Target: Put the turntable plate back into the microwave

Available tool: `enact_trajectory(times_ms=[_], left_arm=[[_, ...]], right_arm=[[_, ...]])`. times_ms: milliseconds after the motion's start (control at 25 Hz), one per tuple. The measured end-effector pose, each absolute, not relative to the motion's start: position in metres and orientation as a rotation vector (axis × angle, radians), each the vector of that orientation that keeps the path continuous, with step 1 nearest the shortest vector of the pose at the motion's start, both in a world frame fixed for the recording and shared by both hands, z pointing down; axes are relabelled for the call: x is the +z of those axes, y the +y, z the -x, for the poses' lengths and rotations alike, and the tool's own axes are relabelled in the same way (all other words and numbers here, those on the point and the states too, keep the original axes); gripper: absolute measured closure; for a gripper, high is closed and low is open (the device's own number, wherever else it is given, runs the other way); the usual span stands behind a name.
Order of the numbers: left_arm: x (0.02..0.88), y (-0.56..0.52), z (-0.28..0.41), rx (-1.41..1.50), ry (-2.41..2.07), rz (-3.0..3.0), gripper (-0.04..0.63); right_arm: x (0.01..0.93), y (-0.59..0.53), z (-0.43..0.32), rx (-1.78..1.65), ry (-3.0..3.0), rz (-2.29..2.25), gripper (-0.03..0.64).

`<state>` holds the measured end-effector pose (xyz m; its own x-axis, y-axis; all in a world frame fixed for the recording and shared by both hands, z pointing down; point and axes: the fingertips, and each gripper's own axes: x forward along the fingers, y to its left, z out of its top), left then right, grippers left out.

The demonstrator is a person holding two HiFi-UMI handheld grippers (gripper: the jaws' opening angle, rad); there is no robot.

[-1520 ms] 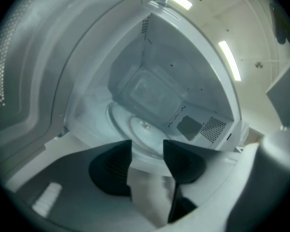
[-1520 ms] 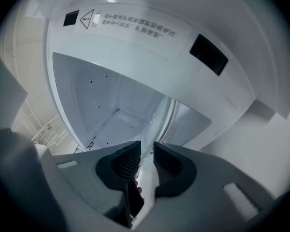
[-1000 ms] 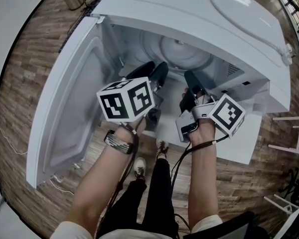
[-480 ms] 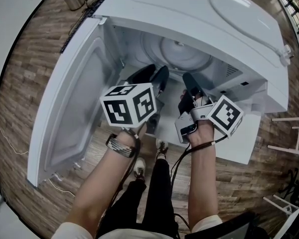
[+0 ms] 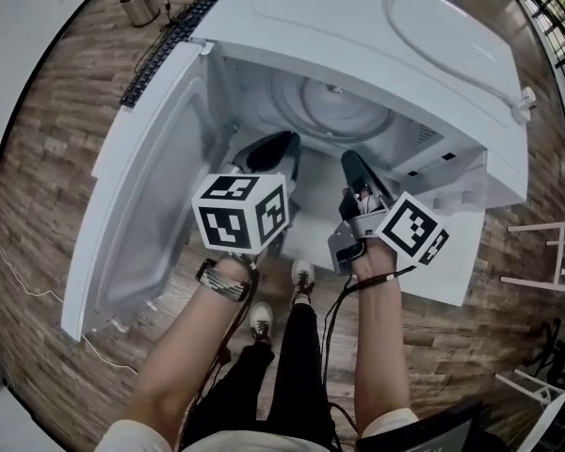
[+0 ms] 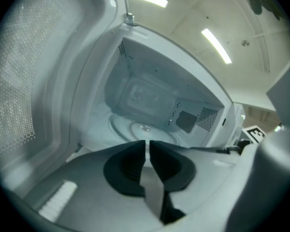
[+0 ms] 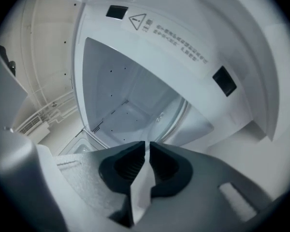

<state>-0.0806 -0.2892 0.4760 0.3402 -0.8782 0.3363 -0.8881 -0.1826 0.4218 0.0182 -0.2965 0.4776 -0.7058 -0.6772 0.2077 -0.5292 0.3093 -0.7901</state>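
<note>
left gripper (image 6: 147,143) and right gripper (image 7: 147,144) just closed empty, facing round pale turntable plate (image 5: 334,111)

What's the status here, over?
Empty: left gripper, right gripper, jaws just closing. Inside microwave: turntable plate. Its door open, nothing blocking.

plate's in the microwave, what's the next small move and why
Probably draw both grippers back from the cavity: the turntable plate lies flat on the microwave floor, and the left gripper and right gripper have just been closing, jaws nearly together with nothing between them, so the open door is likely next.
</note>
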Motion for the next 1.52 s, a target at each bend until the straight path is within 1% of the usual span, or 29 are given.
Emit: enact_trajectory(times_ms=[120, 240, 440, 720, 1000, 1520], left_arm=[[0.472, -0.286, 0.08, 0.038, -1.524, -2.093, 0.575], [0.457, -0.283, 0.081, 0.044, -1.515, -2.144, 0.591], [0.443, -0.276, 0.073, 0.025, -1.515, -2.164, 0.591], [0.409, -0.257, 0.064, 0.072, -1.521, -2.293, 0.591], [0.361, -0.234, 0.062, 0.005, -1.506, -2.405, 0.591], [0.285, -0.213, 0.049, -0.026, -1.442, -2.644, 0.591]], right_arm=[[0.47, -0.291, -0.023, -1.311, 2.429, 1.154, 0.614], [0.455, -0.286, -0.024, -1.252, 2.451, 1.16, 0.614], [0.443, -0.273, -0.032, -1.177, 2.538, 1.177, 0.614], [0.406, -0.248, -0.046, -0.818, 2.652, 1.304, 0.614], [0.351, -0.233, -0.048, -0.559, 2.701, 1.325, 0.612], [0.26, -0.208, -0.065, -0.297, 2.709, 1.393, 0.613]])
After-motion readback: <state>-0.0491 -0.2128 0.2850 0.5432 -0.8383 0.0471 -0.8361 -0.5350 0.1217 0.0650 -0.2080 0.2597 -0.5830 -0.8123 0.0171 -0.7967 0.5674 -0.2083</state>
